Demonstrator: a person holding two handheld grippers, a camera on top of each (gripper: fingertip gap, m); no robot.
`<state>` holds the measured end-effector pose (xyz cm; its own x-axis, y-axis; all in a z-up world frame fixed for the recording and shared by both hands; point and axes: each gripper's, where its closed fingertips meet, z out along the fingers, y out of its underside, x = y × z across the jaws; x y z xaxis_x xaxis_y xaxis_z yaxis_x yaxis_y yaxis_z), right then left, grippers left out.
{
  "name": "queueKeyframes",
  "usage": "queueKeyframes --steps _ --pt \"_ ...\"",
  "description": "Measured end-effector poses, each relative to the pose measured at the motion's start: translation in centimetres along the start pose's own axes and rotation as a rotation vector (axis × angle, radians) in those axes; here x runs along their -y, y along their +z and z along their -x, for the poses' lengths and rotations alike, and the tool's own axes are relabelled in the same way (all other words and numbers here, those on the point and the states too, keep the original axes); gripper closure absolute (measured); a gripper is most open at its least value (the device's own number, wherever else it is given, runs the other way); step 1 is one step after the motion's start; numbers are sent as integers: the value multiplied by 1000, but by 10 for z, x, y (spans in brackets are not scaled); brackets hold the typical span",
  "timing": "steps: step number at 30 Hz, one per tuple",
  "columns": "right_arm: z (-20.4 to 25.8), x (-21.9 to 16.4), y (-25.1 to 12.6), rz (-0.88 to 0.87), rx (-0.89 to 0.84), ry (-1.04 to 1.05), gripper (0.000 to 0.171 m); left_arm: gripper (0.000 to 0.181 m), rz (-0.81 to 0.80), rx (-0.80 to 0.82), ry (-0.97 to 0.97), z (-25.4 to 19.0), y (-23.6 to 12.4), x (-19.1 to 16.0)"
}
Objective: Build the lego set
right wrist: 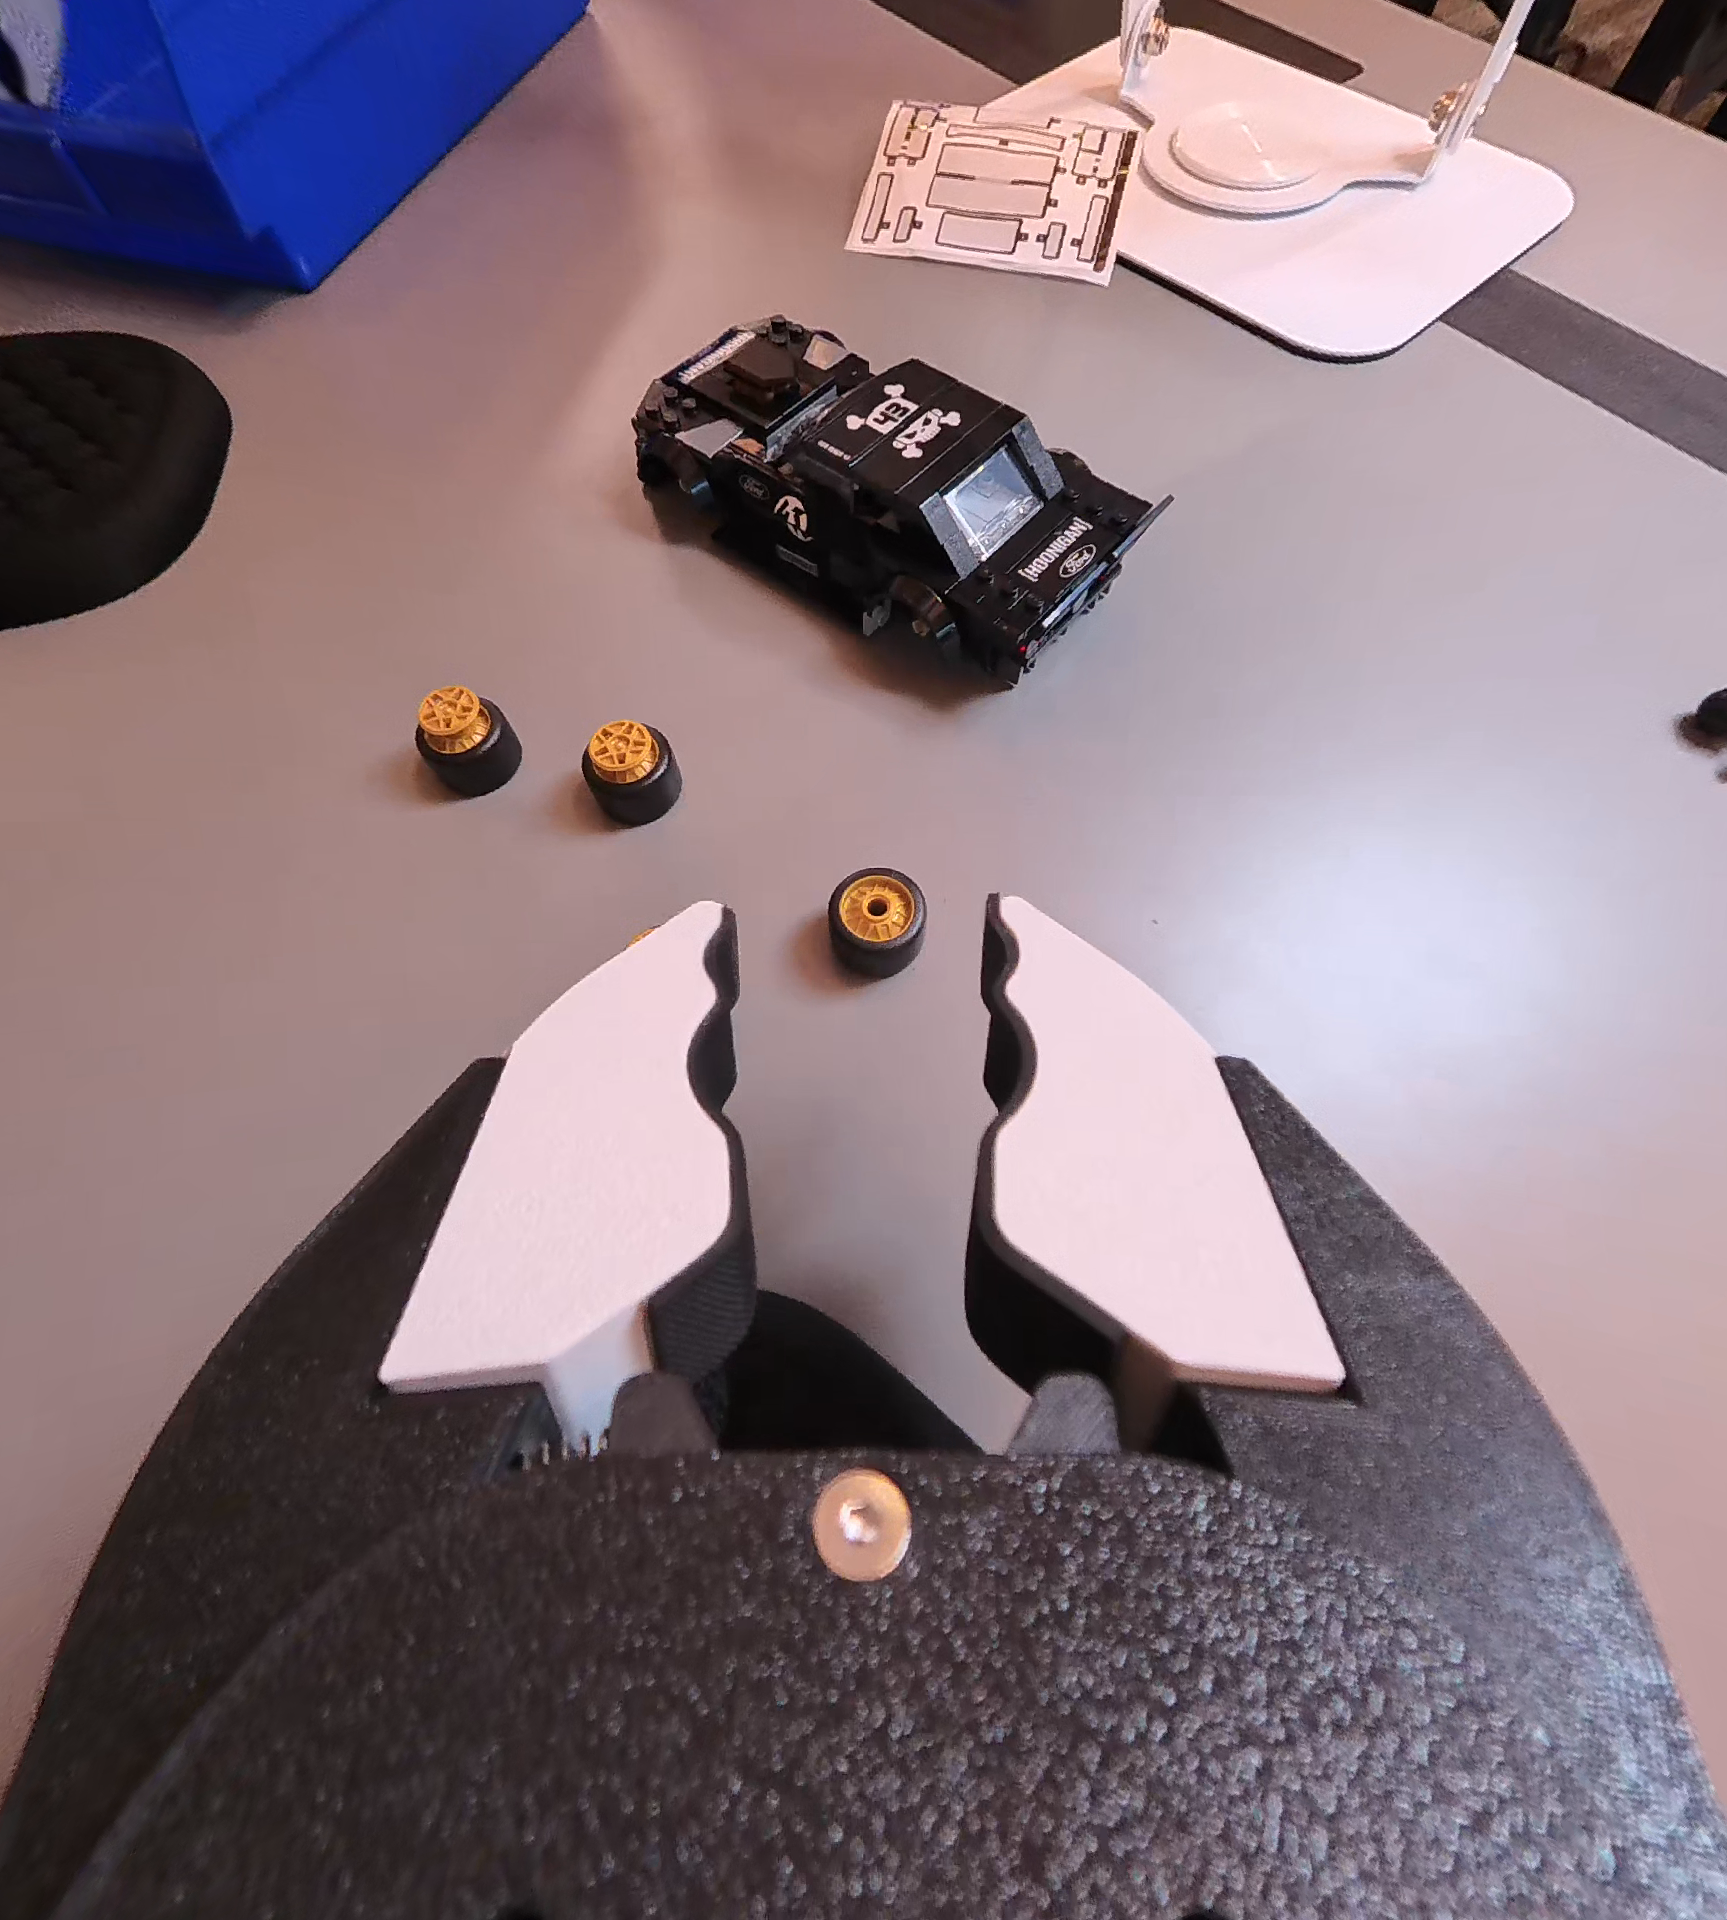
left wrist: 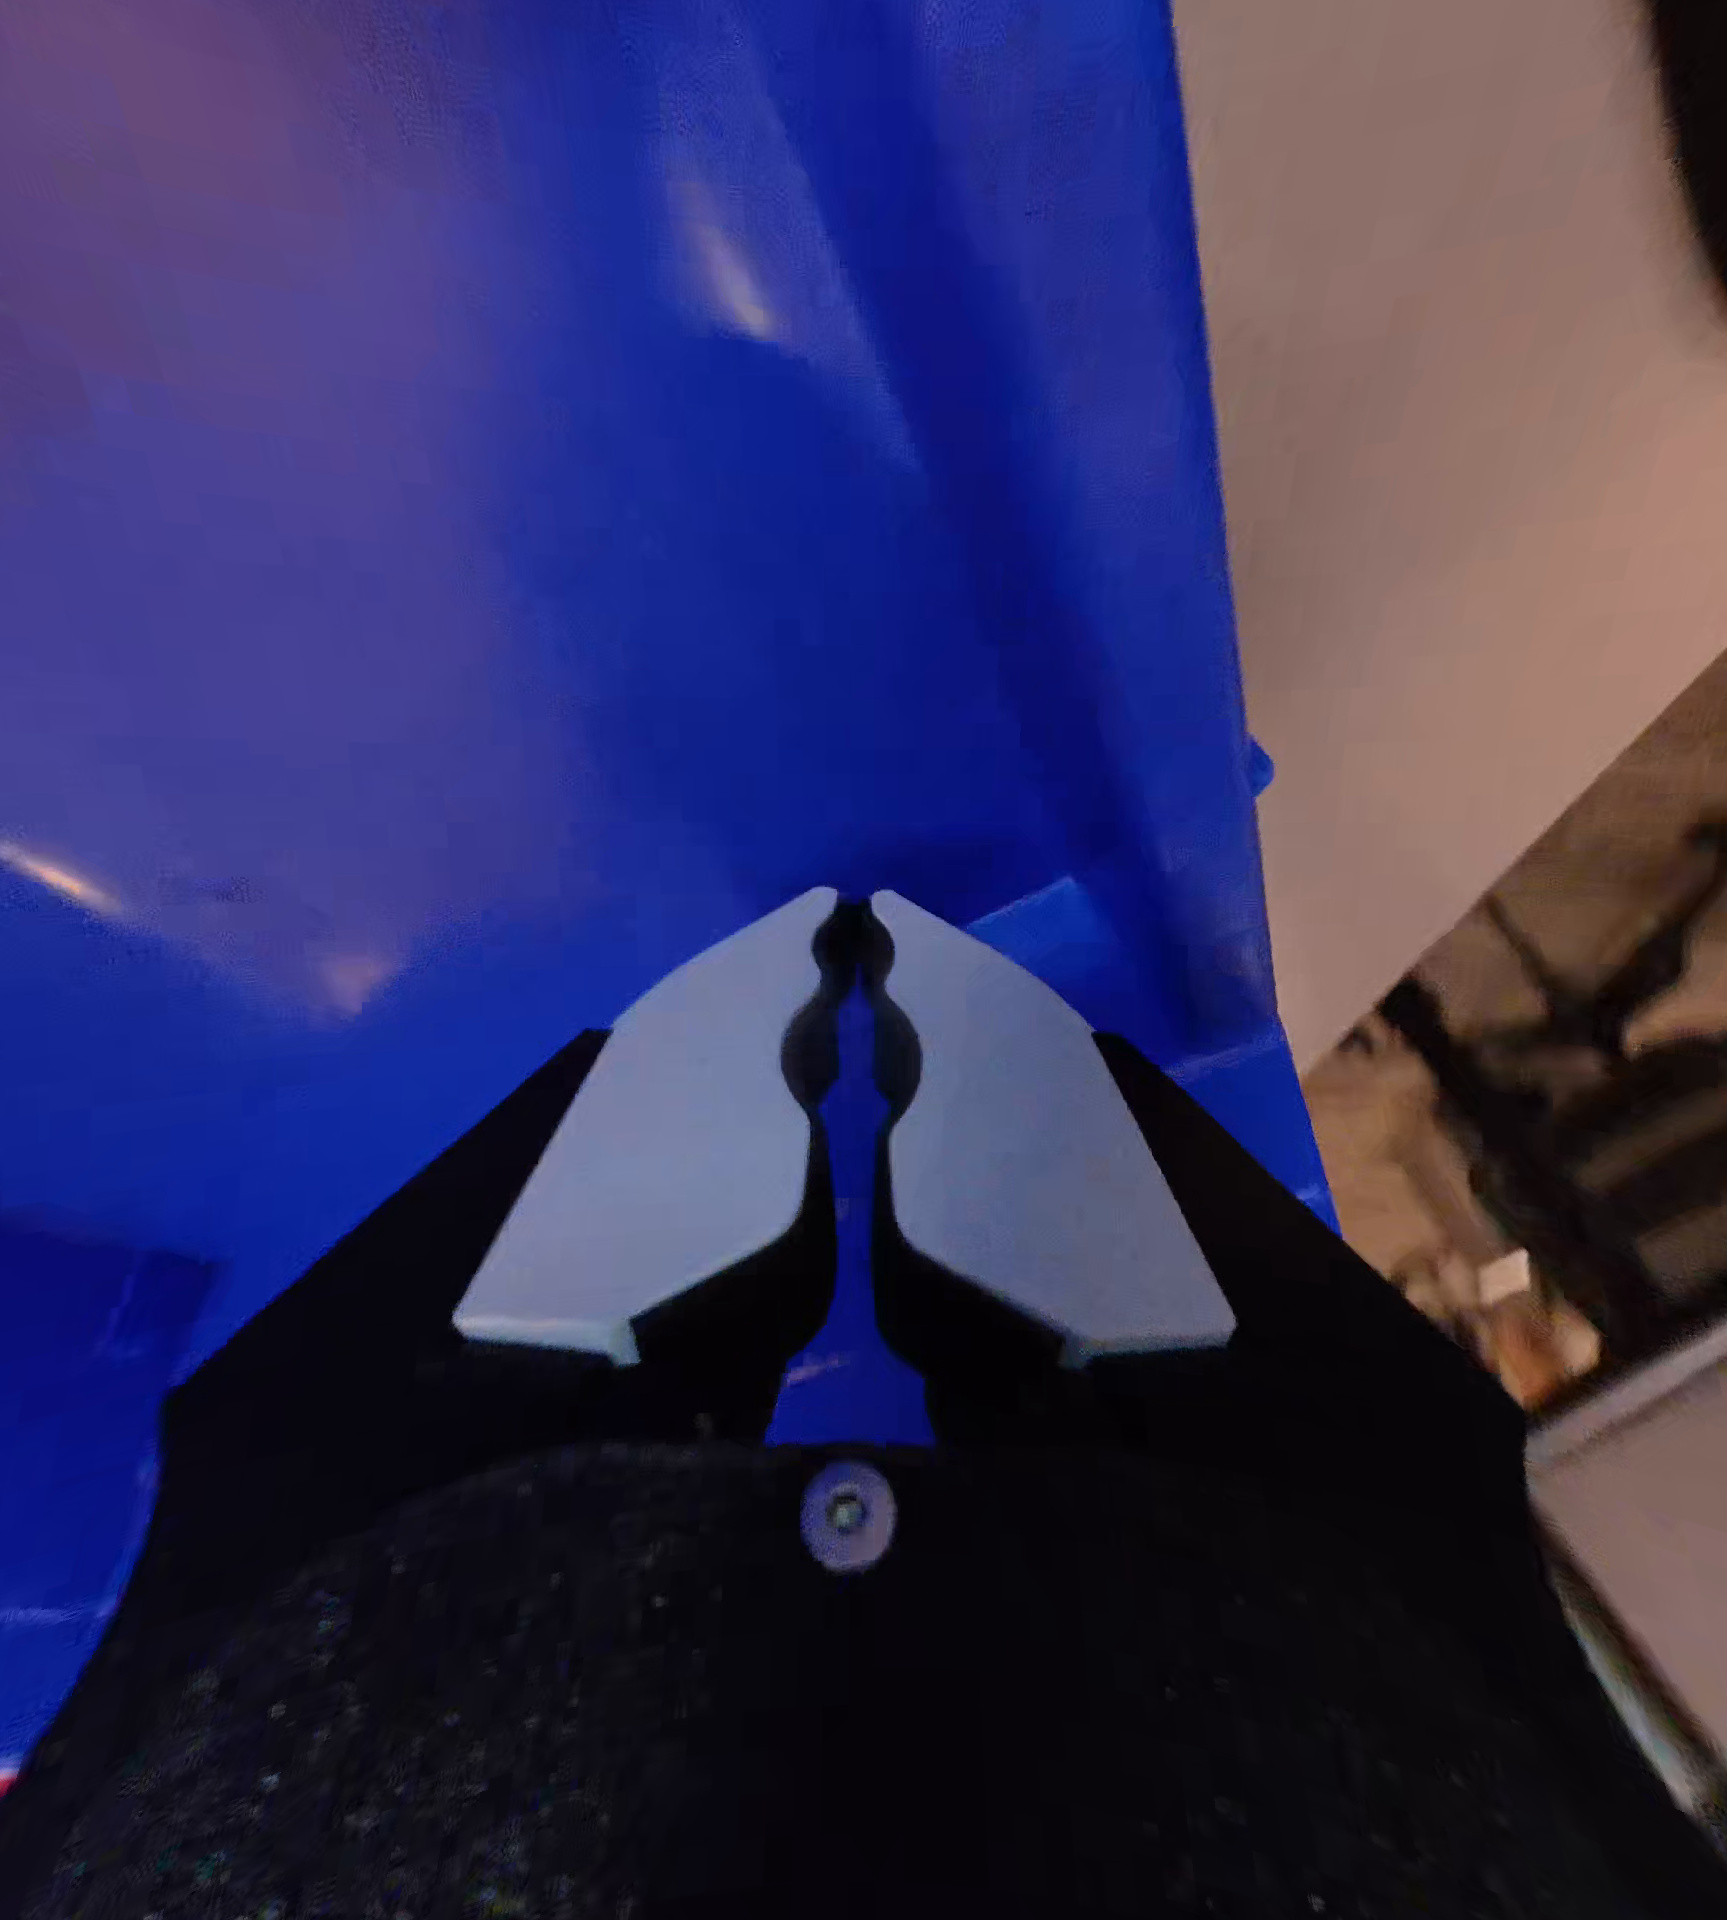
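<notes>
The right gripper (right wrist: pixel 859 920) hangs low over the grey table (right wrist: pixel 1358 935) with its white fingers (right wrist: pixel 589 1132) spread wide; a gold-hubbed wheel (right wrist: pixel 875 922) lies on the table just past the tips, in line with the gap, touched by neither; two more wheels (right wrist: pixel 469 744) (right wrist: pixel 631 772) stand side by side farther left; beyond them sits the black lego car (right wrist: pixel 900 499), wheel-less; a sticker sheet (right wrist: pixel 994 187) and a white stand (right wrist: pixel 1337 208) lie behind it; the left gripper (left wrist: pixel 854 899) has its tips pressed almost together, holding nothing visible, close against a blue bin (left wrist: pixel 630 520).
</notes>
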<state>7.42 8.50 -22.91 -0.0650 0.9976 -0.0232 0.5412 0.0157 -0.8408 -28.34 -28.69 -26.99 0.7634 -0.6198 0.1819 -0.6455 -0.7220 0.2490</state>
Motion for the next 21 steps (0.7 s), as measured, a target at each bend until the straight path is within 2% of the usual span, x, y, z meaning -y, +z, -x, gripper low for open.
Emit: queueKeyframes --steps 3,5,6,9,12,13,14,17,21 --pt "-2 2 -3 -14 -4 4 126 180 -390 67 -124 5 -49 29" --pt "-3 1 -3 -23 -5 10 126 160 -583 66 -216 -3 -77 42" --pt "-2 1 -3 -28 -3 11 126 148 -621 47 -257 -11 -81 48" --pt "0 2 2 -47 10 11 126 129 -559 48 -283 -33 -55 62" --pt "2 5 6 -59 25 -6 127 137 -428 116 -286 -33 -15 71" --pt "3 7 6 -63 30 -15 127 155 -397 156 -306 -27 -11 69" --pt "4 10 5 -68 33 -23 127 157 -381 130 -292 -30 -11 68" --pt "4 14 -5 -83 25 -42 127 157 -362 55 -250 -48 -35 57" --pt "4 15 -19 -119 16 -24 128 157 -533 -113 -187 -81 -115 38"
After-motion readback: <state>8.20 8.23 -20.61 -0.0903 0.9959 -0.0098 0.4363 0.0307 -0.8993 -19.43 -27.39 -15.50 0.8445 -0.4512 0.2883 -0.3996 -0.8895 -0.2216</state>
